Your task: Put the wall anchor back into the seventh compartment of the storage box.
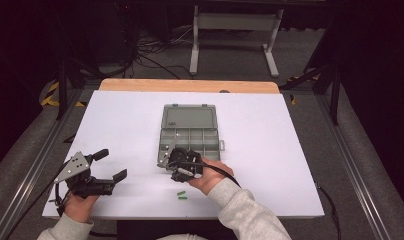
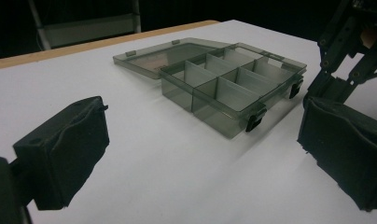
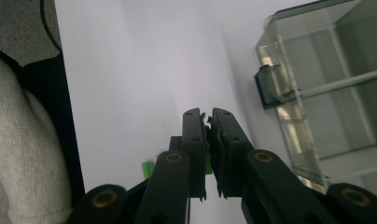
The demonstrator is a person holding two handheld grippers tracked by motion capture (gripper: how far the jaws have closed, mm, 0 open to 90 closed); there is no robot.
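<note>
While dark room surrounds it — white table (image 1: 270, 150) bears organiser box (image 1: 191, 135), w/ green bits (image 1: 181, 196).

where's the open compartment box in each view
High view: the compartment box lies at the middle of the white table, lid flat on its far side.
Left gripper view: upper middle, between the gripper's two fingers, beyond them.
Right gripper view: along the right edge, one corner with a latch.
Shared landmark: the black latches on its front wall.
</note>
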